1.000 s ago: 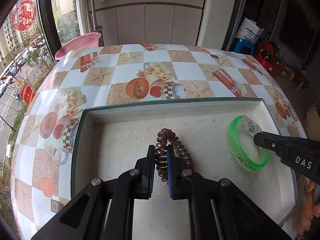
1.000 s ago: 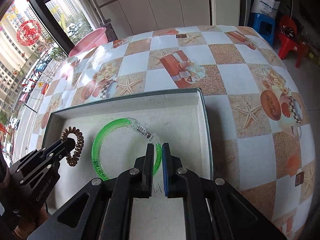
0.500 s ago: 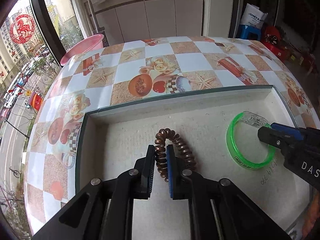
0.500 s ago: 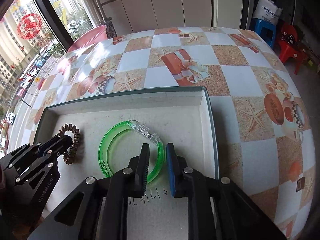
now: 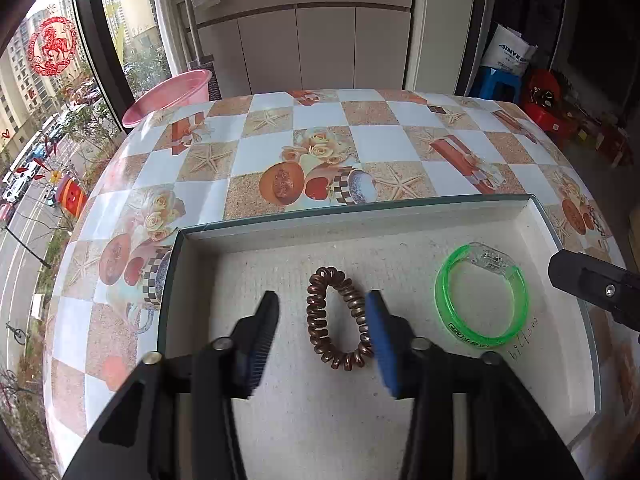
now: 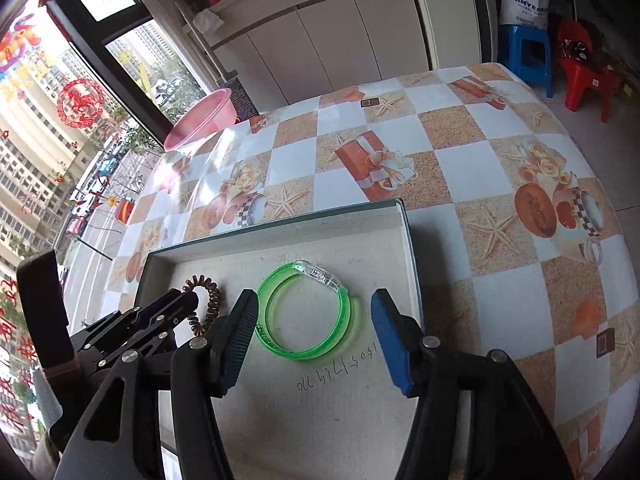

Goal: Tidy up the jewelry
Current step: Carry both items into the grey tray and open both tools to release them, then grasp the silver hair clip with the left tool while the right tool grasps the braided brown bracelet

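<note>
With both pieces lying flat in the box [image 5: 400,216], the left gripper [image 5: 322,332] and right gripper [image 6: 314,330] — each spread wide, holding nothing — should lift straight clear of the coil bracelet [image 5: 336,318] and green bangle [image 6: 306,312].

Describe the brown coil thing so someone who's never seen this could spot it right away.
On the patterned table sits a shallow white box. Inside, the coiled brown band lies flat between the open left gripper fingers. Unlike the smooth green bangle beside it, it is a coppery spiral.

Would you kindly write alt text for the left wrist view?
The open left gripper hovers over a brown spiral bracelet lying in a shallow box. A green bangle lies to its right, on a patterned table.
</note>
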